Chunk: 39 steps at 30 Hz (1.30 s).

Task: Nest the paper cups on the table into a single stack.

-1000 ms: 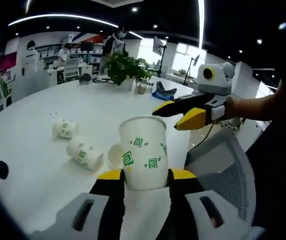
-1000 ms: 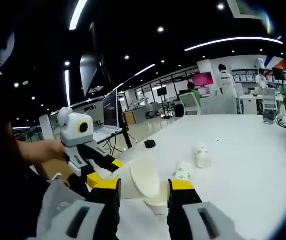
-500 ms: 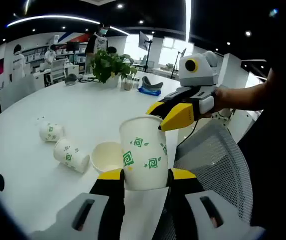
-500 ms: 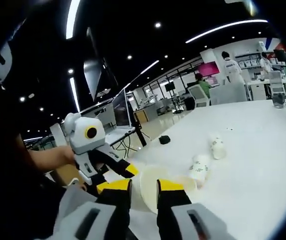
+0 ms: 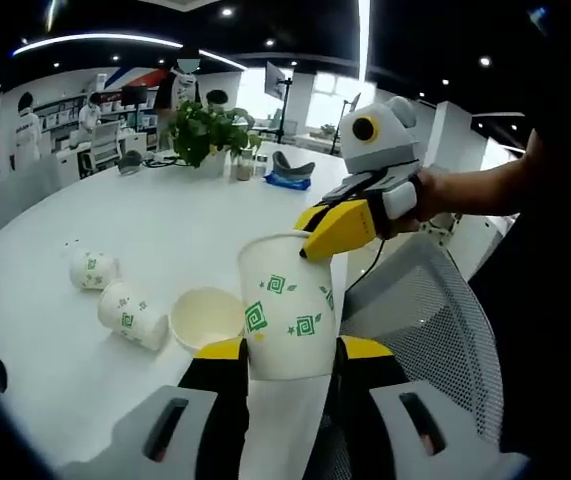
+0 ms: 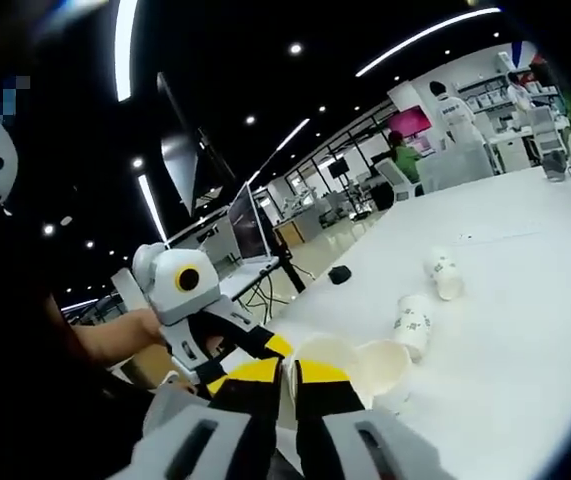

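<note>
An upright white paper cup point(image 5: 287, 300) with green swirls stands between my left gripper's point(image 5: 287, 348) jaws, which are shut on its lower body. My right gripper point(image 5: 313, 242) comes in from the right, its yellow fingers at that cup's rim. In the right gripper view my right gripper point(image 6: 288, 370) is nearly closed, with a thin white cup wall pinched between the pads; the cup point(image 6: 327, 350) shows just beyond. On the white table point(image 5: 165, 220) lie two cups on their sides point(image 5: 133, 315) point(image 5: 92, 270) and one cup point(image 5: 205, 318) with its mouth facing me.
A grey mesh chair point(image 5: 425, 330) stands below the held cup, by the table's near edge. A potted plant point(image 5: 200, 135) and small items sit at the far side. A small black object point(image 6: 340, 273) rests near the edge. People and desks are far behind.
My right gripper has come in to the held cup's rim and its jaws have narrowed from wide open to nearly closed on it. Both views have shifted with the hands.
</note>
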{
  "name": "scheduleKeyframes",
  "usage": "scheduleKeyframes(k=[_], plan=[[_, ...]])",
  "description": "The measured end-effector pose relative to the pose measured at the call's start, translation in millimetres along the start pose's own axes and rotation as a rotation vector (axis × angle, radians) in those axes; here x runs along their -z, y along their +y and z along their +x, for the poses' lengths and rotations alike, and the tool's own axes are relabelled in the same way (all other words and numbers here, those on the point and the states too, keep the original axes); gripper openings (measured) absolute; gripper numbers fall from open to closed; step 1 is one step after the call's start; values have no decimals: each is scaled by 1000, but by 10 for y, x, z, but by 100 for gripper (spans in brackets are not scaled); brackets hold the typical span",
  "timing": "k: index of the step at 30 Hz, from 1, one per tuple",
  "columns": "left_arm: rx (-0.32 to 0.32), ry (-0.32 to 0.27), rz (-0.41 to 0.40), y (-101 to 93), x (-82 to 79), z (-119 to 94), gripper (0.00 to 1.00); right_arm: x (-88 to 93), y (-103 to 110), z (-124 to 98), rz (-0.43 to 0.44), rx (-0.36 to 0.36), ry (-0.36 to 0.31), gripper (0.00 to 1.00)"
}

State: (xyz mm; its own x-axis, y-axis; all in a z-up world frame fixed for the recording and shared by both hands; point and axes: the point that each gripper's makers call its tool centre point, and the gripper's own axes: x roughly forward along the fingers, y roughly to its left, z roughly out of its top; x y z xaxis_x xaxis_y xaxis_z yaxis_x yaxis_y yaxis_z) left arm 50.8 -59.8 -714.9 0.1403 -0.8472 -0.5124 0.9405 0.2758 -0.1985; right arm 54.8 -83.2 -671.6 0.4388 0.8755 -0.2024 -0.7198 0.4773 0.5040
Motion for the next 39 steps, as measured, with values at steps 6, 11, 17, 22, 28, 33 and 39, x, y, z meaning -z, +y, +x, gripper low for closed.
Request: scheduleKeyframes(k=[6, 11, 17, 22, 28, 33, 39], plan=[[-1, -9, -8, -5, -8, -5, 33, -28, 37, 7, 37, -14, -6, 0], [2, -14, -2, -15, -20, 0, 33, -45, 69, 13, 57, -27, -10, 0], [2, -22, 14, -15, -28, 15, 38, -65, 84, 2, 45, -26, -11, 0], [-12, -26, 16, -8, -21, 7, 43, -138, 40, -21, 25, -6, -27, 0], [-39, -36, 2, 37, 4, -33, 48, -216, -33, -36, -4, 18, -43, 0], [-69, -51, -13, 73, 32, -82, 52, -250, -92, -30, -29, 37, -47, 0], [-91, -50, -38, 77, 99, -127, 58, -277, -128, 14, -67, 52, -38, 0]])
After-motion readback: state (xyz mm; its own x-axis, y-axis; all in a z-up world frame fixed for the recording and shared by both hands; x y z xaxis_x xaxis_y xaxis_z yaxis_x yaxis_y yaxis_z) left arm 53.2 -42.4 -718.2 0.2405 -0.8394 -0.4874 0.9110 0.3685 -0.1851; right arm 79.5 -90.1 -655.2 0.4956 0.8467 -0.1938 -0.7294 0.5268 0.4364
